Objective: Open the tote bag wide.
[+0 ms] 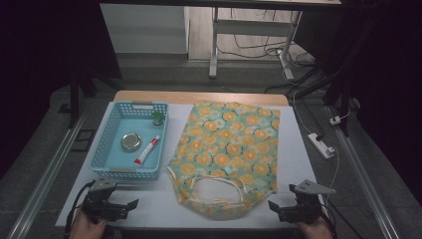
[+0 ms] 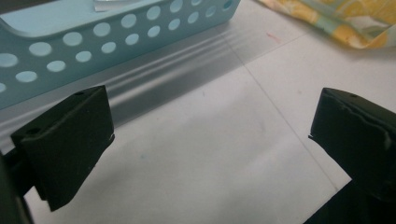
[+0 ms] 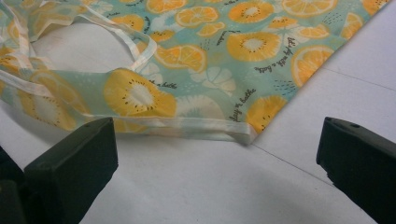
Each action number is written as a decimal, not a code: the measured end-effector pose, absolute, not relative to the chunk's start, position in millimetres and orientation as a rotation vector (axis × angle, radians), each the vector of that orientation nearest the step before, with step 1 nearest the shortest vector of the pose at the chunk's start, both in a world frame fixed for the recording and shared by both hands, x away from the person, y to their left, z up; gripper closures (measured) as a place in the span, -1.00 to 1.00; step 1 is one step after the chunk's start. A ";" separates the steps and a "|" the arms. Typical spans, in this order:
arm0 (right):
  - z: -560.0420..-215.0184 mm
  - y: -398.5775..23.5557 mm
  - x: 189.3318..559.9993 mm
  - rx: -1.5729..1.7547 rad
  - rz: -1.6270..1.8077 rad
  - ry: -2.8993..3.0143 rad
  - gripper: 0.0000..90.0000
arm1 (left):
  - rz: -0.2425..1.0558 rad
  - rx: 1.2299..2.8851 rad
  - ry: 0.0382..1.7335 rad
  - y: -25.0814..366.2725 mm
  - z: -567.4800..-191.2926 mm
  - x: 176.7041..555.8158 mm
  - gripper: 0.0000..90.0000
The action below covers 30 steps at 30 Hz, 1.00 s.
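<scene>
Grippers wide apart, holding nothing, at the near edge of the tabletop

Your left gripper (image 1: 133,204) sits low at the near left corner of the tabletop (image 1: 149,199), jaws spread as wide as they go with nothing between them and nothing touching the pads. In the left gripper view, bare white surface lies between the jaws, and the perforated wall of the blue basket (image 2: 112,39) stands just beyond them, near but apart. Your right gripper (image 1: 272,206) mirrors it at the near right corner, jaws just as wide and just as empty. In the right gripper view, the hemmed edge and near corner of the fruit-print bag (image 3: 196,88) lie flat just ahead of the jaws, not touching either one.

The fruit-print bag (image 1: 229,149) is spread flat across the middle of the tabletop, its opening and looped handles toward you, its far end close to the wooden back edge. The blue basket (image 1: 112,172) sits at the left, just beside the bag, a narrow strip of bare surface between them. Inside it lie a round metal tin (image 1: 130,142), a small tube (image 1: 147,150) and a green-capped item (image 1: 158,118) in the far corner.

Open room: a bare white band runs along the near edge between your two grippers, and a wider bare strip lies right of the bag.
</scene>
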State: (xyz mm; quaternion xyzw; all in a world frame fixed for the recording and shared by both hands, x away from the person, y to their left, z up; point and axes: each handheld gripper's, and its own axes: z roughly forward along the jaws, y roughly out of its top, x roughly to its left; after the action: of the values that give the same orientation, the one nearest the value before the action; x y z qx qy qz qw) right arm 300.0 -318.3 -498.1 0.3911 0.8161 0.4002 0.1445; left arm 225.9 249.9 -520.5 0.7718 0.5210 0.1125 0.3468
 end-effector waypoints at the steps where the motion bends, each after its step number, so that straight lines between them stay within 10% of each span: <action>1: -498.1 -318.2 300.0 1.126 1.153 2.352 -1.00 | 0.289 2.005 1.351 249.8 -520.8 226.0 -1.00; 30: -488.5 -300.2 301.9 1.002 1.165 2.410 -1.00 | 0.192 2.003 1.246 248.9 -522.2 228.2 -1.00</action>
State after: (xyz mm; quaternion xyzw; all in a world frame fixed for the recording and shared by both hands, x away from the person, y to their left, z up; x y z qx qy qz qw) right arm 301.9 -300.2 -488.5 0.3470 0.8347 0.4036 0.1414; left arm 228.2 248.9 -522.2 0.7836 0.4876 0.0752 0.3777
